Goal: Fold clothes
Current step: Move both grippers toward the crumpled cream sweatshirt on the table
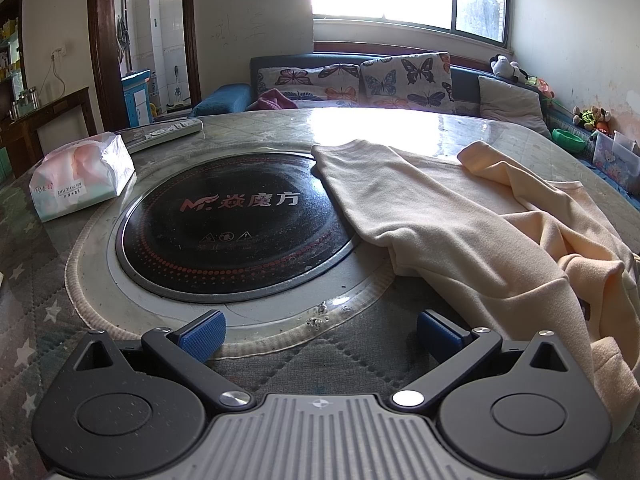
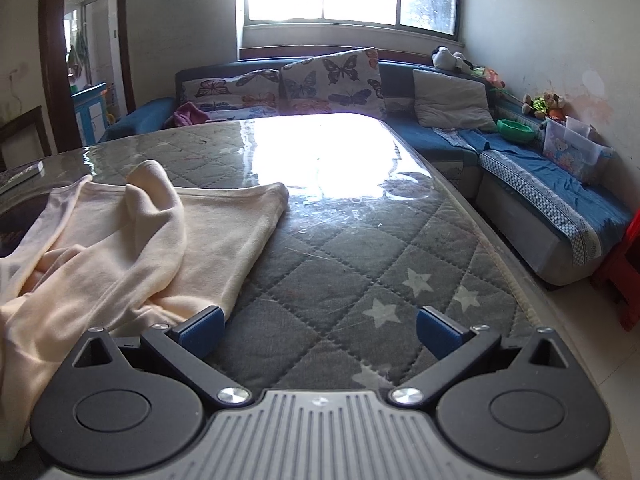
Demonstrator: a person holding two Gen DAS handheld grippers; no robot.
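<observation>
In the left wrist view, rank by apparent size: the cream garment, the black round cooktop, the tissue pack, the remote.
1. Cream fleece garment, though nearness inflates it.
2. Black round glass cooktop, not far behind.
3. White soft tissue pack.
4. Grey remote control, smallest, also farthest.

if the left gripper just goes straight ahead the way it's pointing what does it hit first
Probably nothing tall: the left gripper, open and empty, points over bare tabletop toward the round black cooktop set flush in the table. The cream garment lies off to its right, likely just outside that line, though depth is uncertain.
</observation>
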